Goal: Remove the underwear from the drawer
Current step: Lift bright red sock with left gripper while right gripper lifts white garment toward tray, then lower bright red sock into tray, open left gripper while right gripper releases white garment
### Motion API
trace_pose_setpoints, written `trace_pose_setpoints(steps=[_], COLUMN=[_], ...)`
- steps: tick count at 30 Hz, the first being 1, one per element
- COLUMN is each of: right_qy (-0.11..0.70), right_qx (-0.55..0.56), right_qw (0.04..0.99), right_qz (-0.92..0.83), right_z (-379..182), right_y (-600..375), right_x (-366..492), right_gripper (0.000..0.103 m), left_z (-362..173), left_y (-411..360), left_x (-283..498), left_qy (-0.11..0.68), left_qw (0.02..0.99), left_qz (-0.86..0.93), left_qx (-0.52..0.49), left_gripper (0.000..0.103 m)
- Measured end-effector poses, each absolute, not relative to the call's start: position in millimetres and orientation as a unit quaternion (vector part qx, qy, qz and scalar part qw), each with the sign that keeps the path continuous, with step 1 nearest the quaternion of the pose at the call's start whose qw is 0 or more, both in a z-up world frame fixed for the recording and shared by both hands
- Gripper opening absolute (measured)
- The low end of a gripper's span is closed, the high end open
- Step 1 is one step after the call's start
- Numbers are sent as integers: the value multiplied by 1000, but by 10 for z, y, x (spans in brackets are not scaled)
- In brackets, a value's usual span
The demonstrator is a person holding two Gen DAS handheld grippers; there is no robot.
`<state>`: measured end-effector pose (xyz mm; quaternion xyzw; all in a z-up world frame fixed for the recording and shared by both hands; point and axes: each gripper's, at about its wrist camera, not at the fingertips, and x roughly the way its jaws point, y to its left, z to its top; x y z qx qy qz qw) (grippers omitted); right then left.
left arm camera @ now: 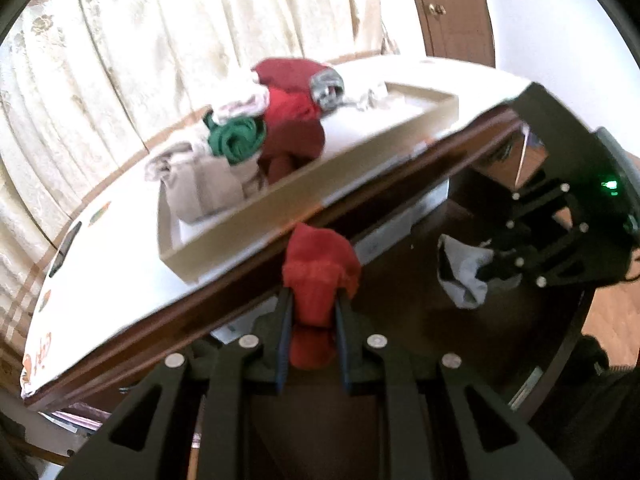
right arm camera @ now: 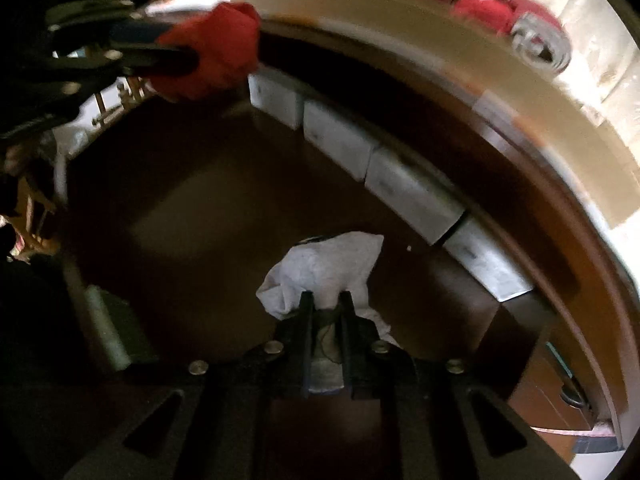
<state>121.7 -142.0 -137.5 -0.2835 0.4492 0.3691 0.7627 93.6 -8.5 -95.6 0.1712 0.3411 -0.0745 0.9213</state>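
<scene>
Your left gripper [left arm camera: 311,320] has its fingers closed on a red piece of underwear [left arm camera: 318,270], held just at the dark wooden edge [left arm camera: 248,280] of the surface, below the shallow cardboard tray [left arm camera: 280,200] where a pile of clothes [left arm camera: 260,120] already lies. Your right gripper [right arm camera: 326,312] has its fingers clamped on a white piece of underwear [right arm camera: 324,268], low over the dark drawer floor [right arm camera: 180,200], near the row of pale dividers [right arm camera: 408,188].

Lift the red piece clear of the wooden edge before moving it over the tray, so trailing cloth does not snag. The right view is dim and blurred, so the white piece may hang loose beneath the fingers; raise it straight up and check nothing drags. Release only once each piece is above the tray.
</scene>
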Motion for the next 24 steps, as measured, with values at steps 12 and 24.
trace_pose_setpoints(steps=[12, 24], right_qy=[357, 272], right_qx=[-206, -144], right_qw=[830, 900], right_qz=[377, 308], right_z=[-384, 297], right_y=[-1611, -1664], right_x=[1284, 1896], right_gripper=[12, 12], left_z=[-392, 13], left_y=[-105, -216], left_x=[1169, 1795], left_qy=[282, 236], left_qw=[946, 964], left_qz=[-60, -38], left_qx=[149, 117], left_gripper=[17, 17])
